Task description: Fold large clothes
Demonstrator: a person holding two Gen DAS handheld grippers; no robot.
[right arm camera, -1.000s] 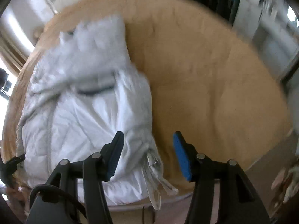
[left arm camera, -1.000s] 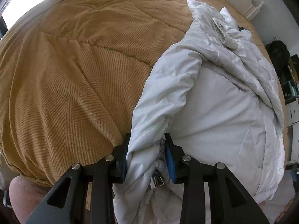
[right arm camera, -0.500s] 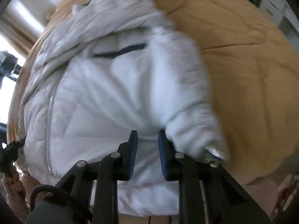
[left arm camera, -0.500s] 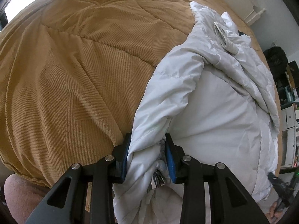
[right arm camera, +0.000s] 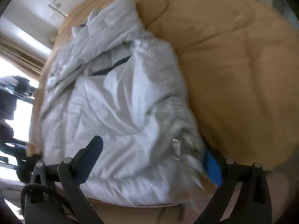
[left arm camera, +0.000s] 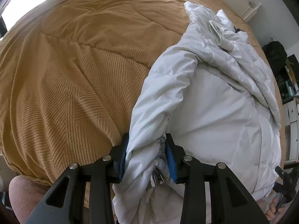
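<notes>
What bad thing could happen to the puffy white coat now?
The left gripper pinches only the bunched sleeve end of the white coat, so the slick fabric might slip out. The right gripper is open, holding nothing, so the coat could slide along the tan bedspread.

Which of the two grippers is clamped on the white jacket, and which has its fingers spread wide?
The left gripper is clamped on the white puffer jacket, at a bunched sleeve. The right gripper stands wide open over the jacket, gripping nothing.

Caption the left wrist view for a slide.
Left gripper clamps a bunched sleeve of the white puffer jacket lying on a tan bedspread.
</notes>
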